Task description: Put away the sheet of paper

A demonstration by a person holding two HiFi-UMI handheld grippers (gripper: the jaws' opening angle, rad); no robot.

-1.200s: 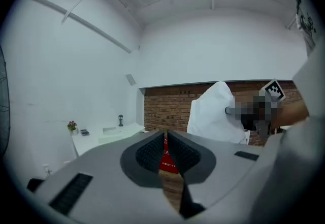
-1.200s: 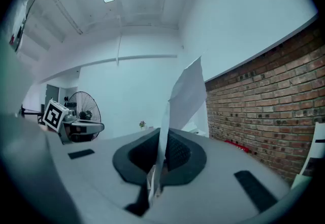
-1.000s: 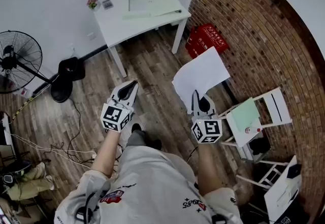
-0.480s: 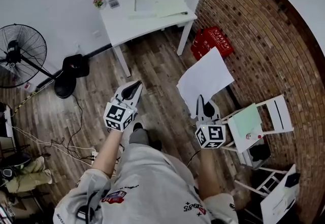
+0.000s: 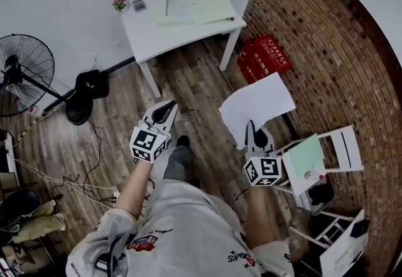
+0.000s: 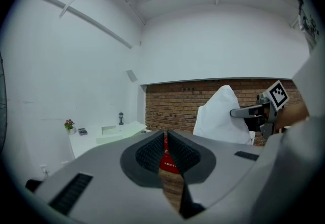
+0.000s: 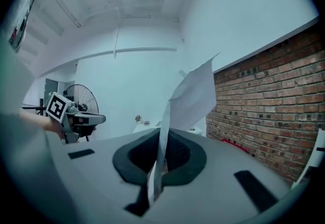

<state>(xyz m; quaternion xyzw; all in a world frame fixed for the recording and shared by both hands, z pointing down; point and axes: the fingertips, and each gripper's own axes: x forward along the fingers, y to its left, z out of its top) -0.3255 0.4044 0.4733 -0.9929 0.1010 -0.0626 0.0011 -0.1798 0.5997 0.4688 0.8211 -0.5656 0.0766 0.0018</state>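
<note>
A white sheet of paper (image 5: 256,106) stands up from my right gripper (image 5: 252,132), which is shut on its lower edge. In the right gripper view the sheet of paper (image 7: 190,98) rises from between the closed pads and curls to the right. My left gripper (image 5: 164,110) hangs level with it on the left, shut with nothing between its jaws; a thin slit shows between its pads in the left gripper view. The paper (image 6: 219,116) and the right gripper (image 6: 238,113) also show at the right of that view. Both grippers are held above the wooden floor.
A white table (image 5: 179,26) with pale green sheets (image 5: 210,7), a small lamp and a flower pot stands ahead against the wall. Red crates (image 5: 262,59) lie by the brick wall. A white chair (image 5: 323,153) with a green sheet is at the right, a fan (image 5: 19,68) at the left.
The person has stepped forward; the table and crates have shifted slightly in view. The paper has tilted more to the right. Both grippers keep their hold and spacing.
</note>
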